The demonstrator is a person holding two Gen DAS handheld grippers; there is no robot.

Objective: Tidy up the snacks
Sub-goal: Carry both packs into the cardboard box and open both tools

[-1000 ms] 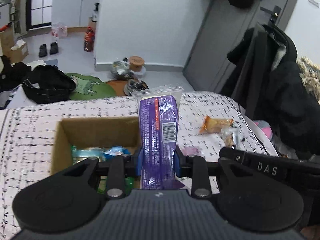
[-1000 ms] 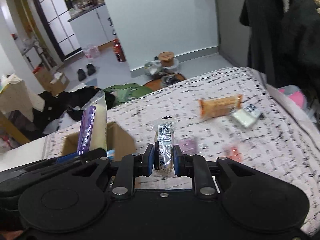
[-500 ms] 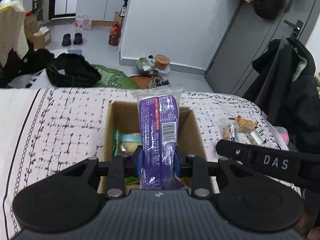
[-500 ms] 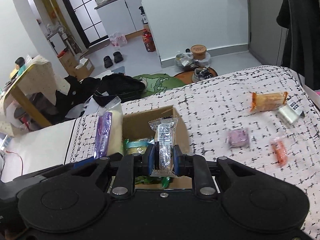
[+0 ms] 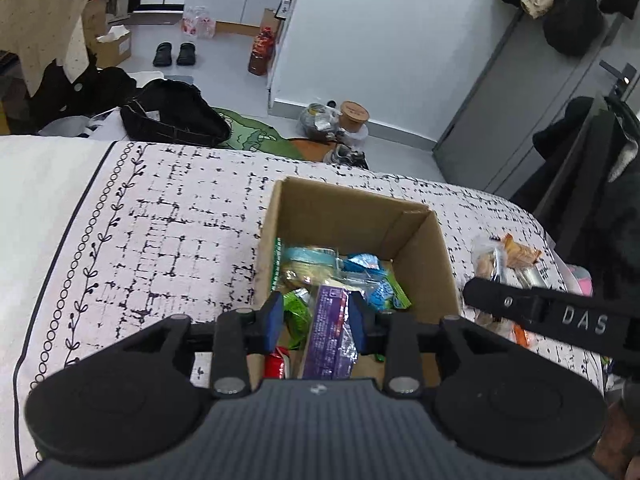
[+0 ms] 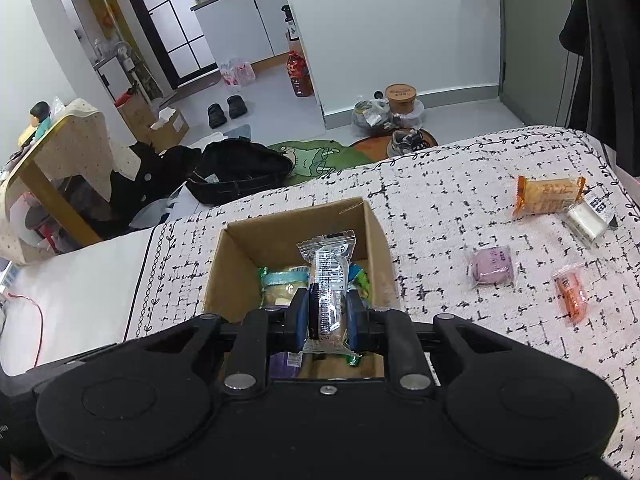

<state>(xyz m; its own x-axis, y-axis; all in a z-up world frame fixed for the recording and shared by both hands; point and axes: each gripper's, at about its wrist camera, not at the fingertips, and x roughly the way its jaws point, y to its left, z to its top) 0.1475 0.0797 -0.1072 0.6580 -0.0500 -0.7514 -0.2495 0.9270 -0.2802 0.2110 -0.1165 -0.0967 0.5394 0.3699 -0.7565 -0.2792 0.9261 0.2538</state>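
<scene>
The left gripper (image 5: 316,318) hangs over the open cardboard box (image 5: 424,240), its jaws opening; the purple snack packet (image 5: 329,334) stands loose between them, clear of the left pad, tilting down onto the wrappers inside. The right gripper (image 6: 329,316) is clamped on a clear-wrapped dark biscuit bar (image 6: 327,284), held upright above the same box (image 6: 376,240). The box sits on a bed cover (image 6: 440,200) printed with black dashes. Towards the cover's right edge lie a purple pouch (image 6: 491,266), a small orange packet (image 6: 571,298), an orange cracker pack (image 6: 549,194) and a white packet (image 6: 587,218).
</scene>
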